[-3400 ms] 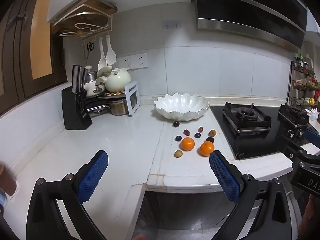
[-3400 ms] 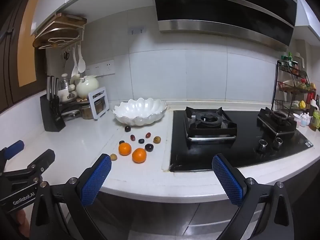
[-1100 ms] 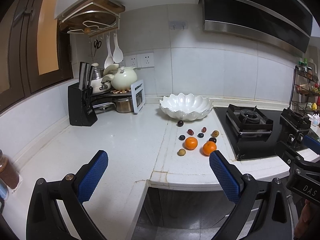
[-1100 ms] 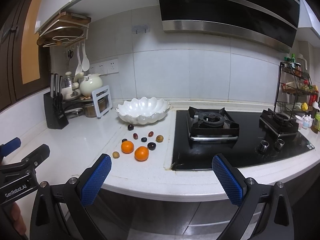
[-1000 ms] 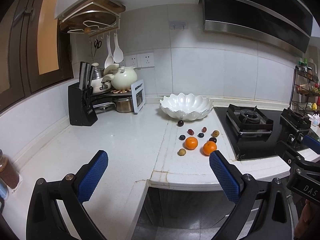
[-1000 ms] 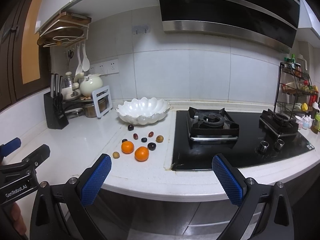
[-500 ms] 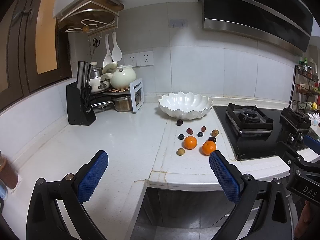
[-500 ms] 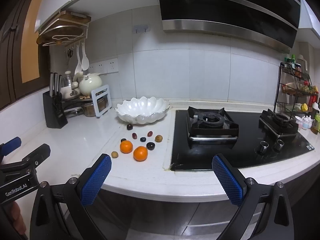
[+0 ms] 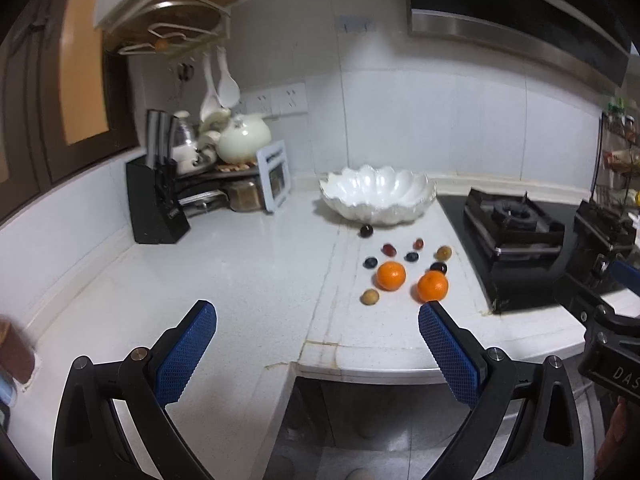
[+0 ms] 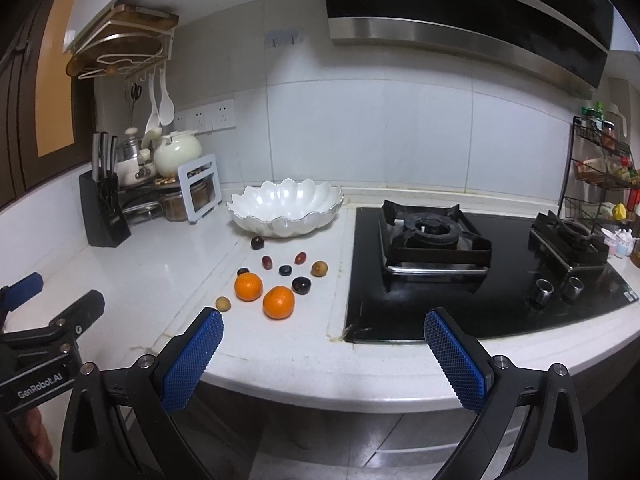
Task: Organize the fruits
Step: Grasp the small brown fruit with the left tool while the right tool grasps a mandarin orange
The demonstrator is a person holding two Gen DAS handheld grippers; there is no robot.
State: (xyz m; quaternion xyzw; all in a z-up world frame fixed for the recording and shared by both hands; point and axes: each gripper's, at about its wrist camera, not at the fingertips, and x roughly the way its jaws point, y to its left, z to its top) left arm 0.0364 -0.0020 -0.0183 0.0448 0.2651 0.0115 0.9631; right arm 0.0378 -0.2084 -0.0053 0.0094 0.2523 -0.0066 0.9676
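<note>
Nearer now, two oranges [image 10: 248, 286] look glossy.

Left hand-held gripper [image 9: 316, 322]: jaws spread wide, holding nothing, level, pointing forward. Right hand-held gripper [image 10: 322, 332]: same state, positioned beside the left unit.

two oranges [image 10: 248, 286] [image 10: 278, 302], eight small round fruits [image 10: 301, 285], one white scalloped bowl [image 10: 285, 208], two stove burners [image 10: 433, 232], one knife block [image 10: 103, 208] and two hanging spoons [image 10: 160, 106] can be counted.
</note>
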